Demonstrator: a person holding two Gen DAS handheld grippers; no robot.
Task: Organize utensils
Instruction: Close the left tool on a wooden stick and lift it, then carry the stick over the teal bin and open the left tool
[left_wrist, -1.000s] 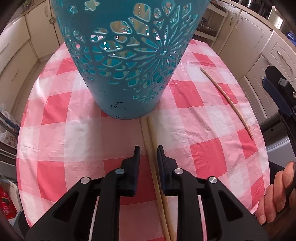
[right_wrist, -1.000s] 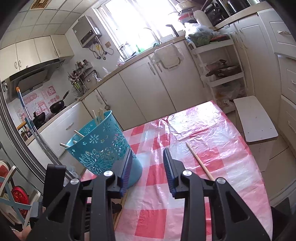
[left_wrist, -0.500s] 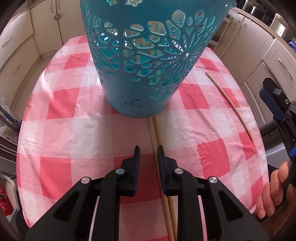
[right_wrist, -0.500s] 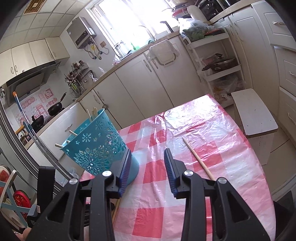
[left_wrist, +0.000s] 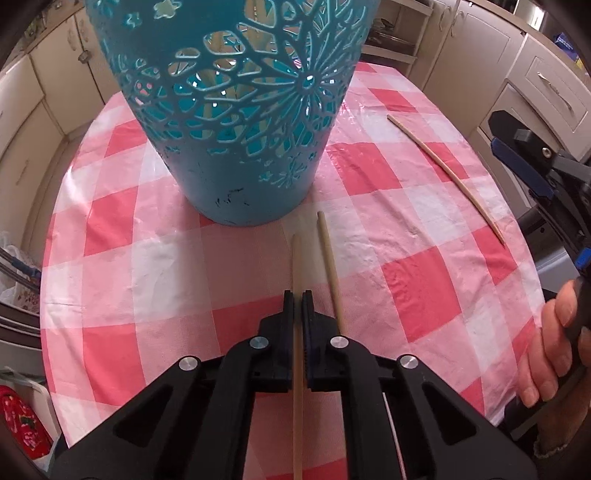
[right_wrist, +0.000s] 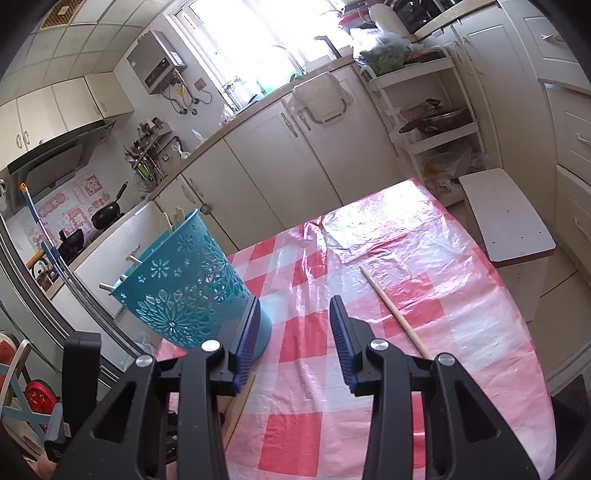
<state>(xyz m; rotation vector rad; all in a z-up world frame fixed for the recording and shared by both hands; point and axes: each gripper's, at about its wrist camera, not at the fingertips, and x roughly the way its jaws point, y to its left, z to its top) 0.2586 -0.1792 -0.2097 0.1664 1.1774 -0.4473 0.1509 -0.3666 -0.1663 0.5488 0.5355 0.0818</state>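
Observation:
In the left wrist view my left gripper (left_wrist: 297, 293) is shut on a wooden chopstick (left_wrist: 296, 258) that runs between its pads toward the teal openwork basket (left_wrist: 236, 110). A second chopstick (left_wrist: 330, 269) lies just right of it on the pink checked tablecloth, outside the jaws. A third chopstick (left_wrist: 447, 170) lies alone at the far right. The basket (right_wrist: 184, 280) holds several wooden utensils. My right gripper (right_wrist: 293, 306) hovers open and empty above the table, the lone chopstick (right_wrist: 391, 310) just to its right.
The round table (left_wrist: 424, 288) drops off on every side, and kitchen cupboards ring it. A hand (left_wrist: 550, 350) grips the right tool at the right edge. A white stool (right_wrist: 506, 221) stands beyond the table's far right.
My left jaws have closed on the left one of the two chopsticks. The pair has spread apart and their tips now sit back from the basket's foot. The right gripper barely moved.

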